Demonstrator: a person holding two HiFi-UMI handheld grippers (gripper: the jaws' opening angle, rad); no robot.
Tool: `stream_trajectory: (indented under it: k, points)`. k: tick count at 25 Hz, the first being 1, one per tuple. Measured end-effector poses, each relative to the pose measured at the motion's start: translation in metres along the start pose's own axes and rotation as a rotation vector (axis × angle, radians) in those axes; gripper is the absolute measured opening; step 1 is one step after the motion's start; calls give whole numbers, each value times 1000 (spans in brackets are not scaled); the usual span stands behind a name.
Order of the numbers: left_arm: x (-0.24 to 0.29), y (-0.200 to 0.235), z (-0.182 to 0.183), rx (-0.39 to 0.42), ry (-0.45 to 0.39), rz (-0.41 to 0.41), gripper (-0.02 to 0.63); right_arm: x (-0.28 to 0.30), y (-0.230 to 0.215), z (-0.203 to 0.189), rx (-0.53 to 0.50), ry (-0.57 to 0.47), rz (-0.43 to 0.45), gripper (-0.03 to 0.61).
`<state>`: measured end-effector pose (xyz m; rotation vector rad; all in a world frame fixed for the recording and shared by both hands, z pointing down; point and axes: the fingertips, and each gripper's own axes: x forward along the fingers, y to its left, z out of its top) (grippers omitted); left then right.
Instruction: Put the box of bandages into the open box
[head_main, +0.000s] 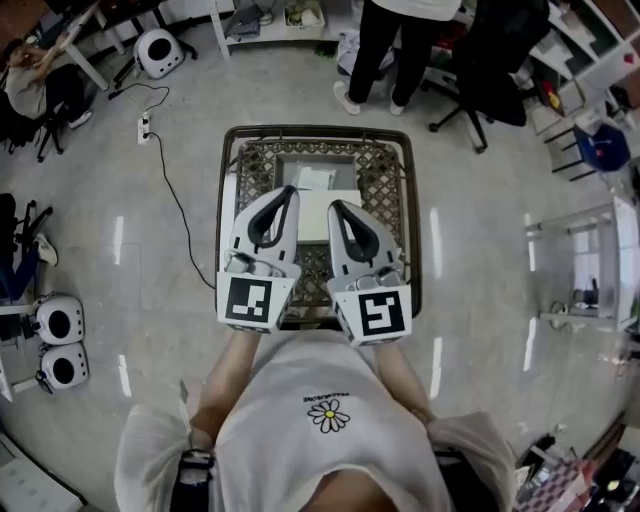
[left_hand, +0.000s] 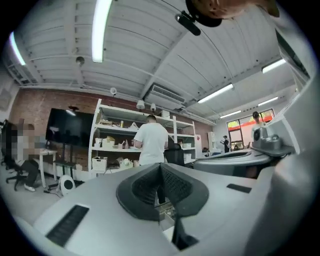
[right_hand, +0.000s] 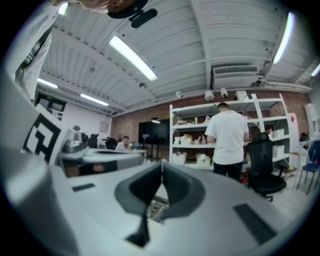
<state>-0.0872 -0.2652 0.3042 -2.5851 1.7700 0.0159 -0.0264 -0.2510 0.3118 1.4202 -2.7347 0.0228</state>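
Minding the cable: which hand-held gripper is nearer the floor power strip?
Left. The left hand-held gripper is over the table's left side, toward the power strip; the right hand-held gripper is over its right side, farther off.

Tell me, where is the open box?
In the head view, the open box sits in the middle of the table, just beyond the tips of the left gripper and the right gripper.

Open-plan lab or workshop (part office): white shelves (right_hand: 192, 140) of boxes against a brick wall (left_hand: 55, 100), strip lights (left_hand: 100, 30) overhead, office chair (head_main: 485, 80) at one o'clock, power strip (head_main: 145, 126) at ten o'clock on polished floor (head_main: 500, 250).
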Motion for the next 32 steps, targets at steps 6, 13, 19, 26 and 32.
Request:
stream_trajectory:
  k: [6,13,19,26,32]
  points:
    - [-19,-7,-5,-15,-27,68,20,-1,1,2,-57,-15,-12,31]
    - [-26,-8,-1,-31,-31,78,20,-1,4,1,-58,-19,-23,31]
    - [-29,-5,-5,-51,-23,90,20,0,7,-2,-61,-12,-15,31]
    - [-29,-4,-2,-40,-28,99,20,-1,5,-3,-66,-4,-20,31]
    - [-28,-3,-4,-44,-34,103,20,-1,2,-4,-47,-16,-22,31]
